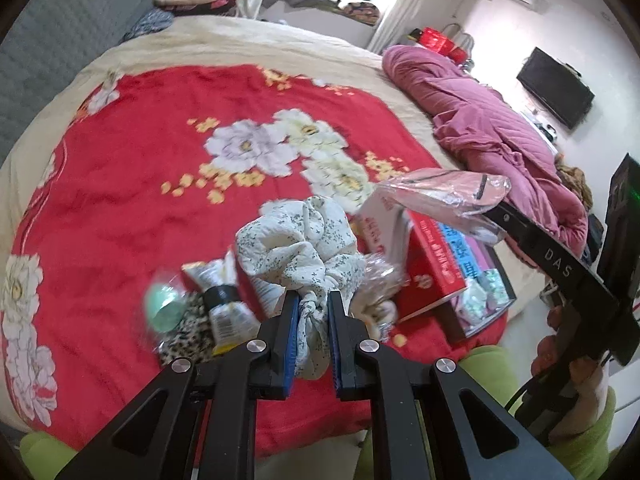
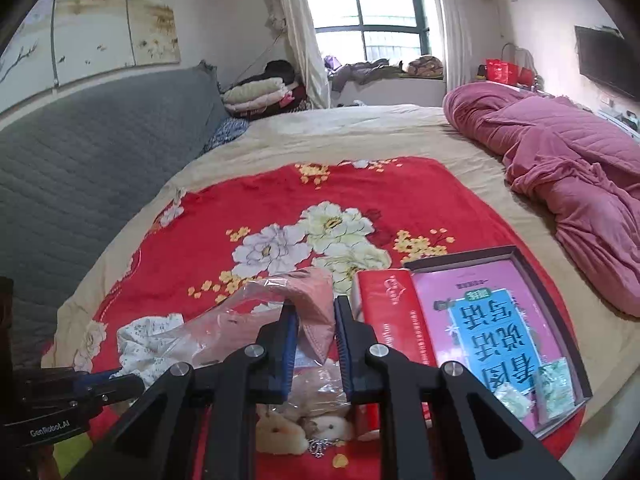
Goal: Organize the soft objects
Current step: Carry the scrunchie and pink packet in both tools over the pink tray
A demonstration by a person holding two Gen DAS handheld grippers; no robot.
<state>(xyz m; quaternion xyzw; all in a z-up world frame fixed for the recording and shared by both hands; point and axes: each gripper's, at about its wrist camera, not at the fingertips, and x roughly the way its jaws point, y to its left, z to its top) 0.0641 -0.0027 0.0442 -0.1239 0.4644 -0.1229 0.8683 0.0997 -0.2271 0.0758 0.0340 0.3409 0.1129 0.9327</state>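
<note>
My left gripper point(image 1: 313, 308) is shut on a knotted white floral cloth point(image 1: 298, 240) and holds it above the red floral blanket point(image 1: 140, 200). The cloth also shows in the right wrist view point(image 2: 148, 340), with the left gripper point(image 2: 120, 384) at the lower left. My right gripper point(image 2: 316, 320) is shut on a pink item in a clear plastic bag point(image 2: 308, 300), raised over the blanket; the left wrist view shows the bag point(image 1: 440, 192) held over an open red box point(image 1: 432, 268). A small plush toy point(image 2: 304, 428) in plastic lies below the right gripper.
The open box point(image 2: 492, 332) has a purple and blue printed inside and small packets at its corner. A tube point(image 1: 224, 300), a mint round object point(image 1: 164, 304) and a spotted cloth lie left of the box. A pink quilt point(image 2: 560, 168) lies at the right.
</note>
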